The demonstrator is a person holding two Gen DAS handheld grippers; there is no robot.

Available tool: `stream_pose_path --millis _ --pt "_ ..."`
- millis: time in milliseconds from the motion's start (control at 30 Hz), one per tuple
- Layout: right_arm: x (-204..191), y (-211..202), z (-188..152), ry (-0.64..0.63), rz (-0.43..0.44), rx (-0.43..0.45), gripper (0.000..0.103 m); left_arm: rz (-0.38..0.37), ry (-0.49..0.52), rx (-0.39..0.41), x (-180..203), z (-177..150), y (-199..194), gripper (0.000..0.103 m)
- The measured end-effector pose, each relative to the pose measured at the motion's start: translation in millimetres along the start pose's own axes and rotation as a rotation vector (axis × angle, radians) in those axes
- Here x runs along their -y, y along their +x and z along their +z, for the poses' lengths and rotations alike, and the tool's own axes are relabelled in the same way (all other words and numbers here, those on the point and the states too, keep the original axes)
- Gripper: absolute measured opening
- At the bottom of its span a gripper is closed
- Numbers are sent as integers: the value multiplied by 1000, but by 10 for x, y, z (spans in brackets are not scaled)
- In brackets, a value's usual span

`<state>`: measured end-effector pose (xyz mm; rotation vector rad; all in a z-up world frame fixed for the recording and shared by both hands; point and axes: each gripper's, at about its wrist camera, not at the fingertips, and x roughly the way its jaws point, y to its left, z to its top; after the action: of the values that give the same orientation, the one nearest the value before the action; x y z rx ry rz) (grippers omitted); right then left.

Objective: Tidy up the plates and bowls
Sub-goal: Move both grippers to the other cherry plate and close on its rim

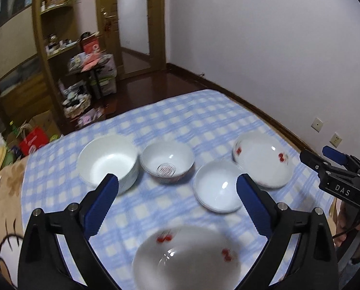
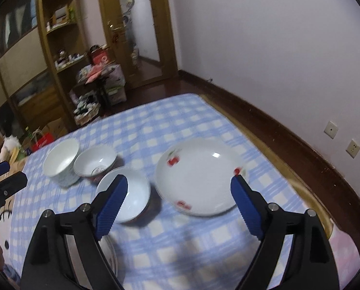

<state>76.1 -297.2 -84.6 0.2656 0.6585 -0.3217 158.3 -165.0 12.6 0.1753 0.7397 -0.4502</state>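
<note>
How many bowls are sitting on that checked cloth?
3. A tall white bowl at far left, a patterned bowl right beside it, and a shallow white bowl next along, by the cherry plate. None looks hidden.

Plain pale wall [image 2: 264, 48] on the right, two sockets [image 2: 341, 139] low on it. Dark wood floor [image 2: 180, 84] with dark skirting. Wooden door [image 1: 131, 24] ajar at back. Curved wooden shelf unit [image 1: 54, 36] left, cluttered; boxes [image 1: 95, 72] stacked beside it.
</note>
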Motion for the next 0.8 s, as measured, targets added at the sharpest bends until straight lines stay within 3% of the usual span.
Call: stream_pose_path --millis 400,633,800 --pt "425 452 270 46 -24 15 91 -91 37 -100 563 560 962 97" --pt "660 771 202 111 -11 -23 91 -90 71 -163 846 613 1448 97" --pt "794 930 149 128 -50 -38 91 -123 94 -242 988 558 1797 97"
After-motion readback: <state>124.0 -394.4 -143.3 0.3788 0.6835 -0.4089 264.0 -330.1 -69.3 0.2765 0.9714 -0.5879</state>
